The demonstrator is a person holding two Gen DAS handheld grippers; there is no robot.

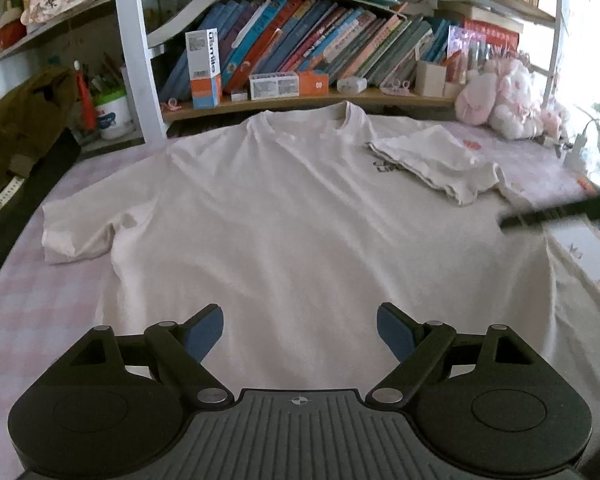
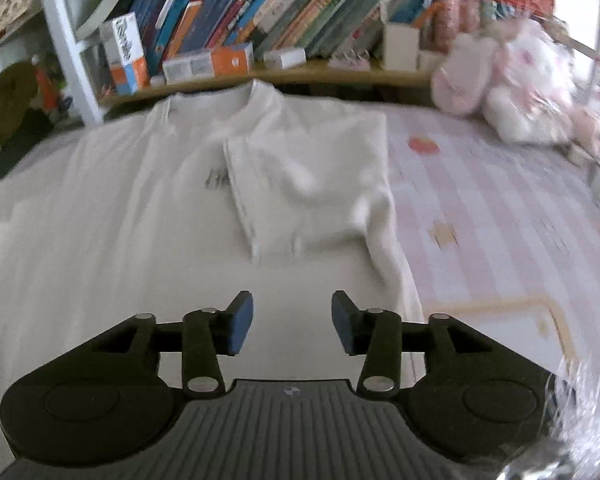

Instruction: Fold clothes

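A white T-shirt (image 1: 284, 208) (image 2: 112, 216) lies flat on a pink checked bed cover (image 1: 32, 304), collar toward the bookshelf. Its right sleeve (image 1: 432, 160) (image 2: 312, 184) is folded inward over the chest and partly hides a dark print. The left sleeve (image 1: 80, 228) is spread out flat. Over the shirt's lower hem hovers my left gripper (image 1: 300, 334), open and holding nothing. My right gripper (image 2: 292, 326) is open too, empty, above the shirt's lower right part, below the folded sleeve. A blurred dark finger of the right gripper (image 1: 556, 212) shows at the right edge of the left wrist view.
A bookshelf (image 1: 300, 100) with leaning books and small boxes runs along the far edge of the bed. Pink and white plush toys (image 1: 500, 100) (image 2: 512, 80) sit at the back right. A brown plush (image 1: 24, 120) and cluttered shelves stand at the left.
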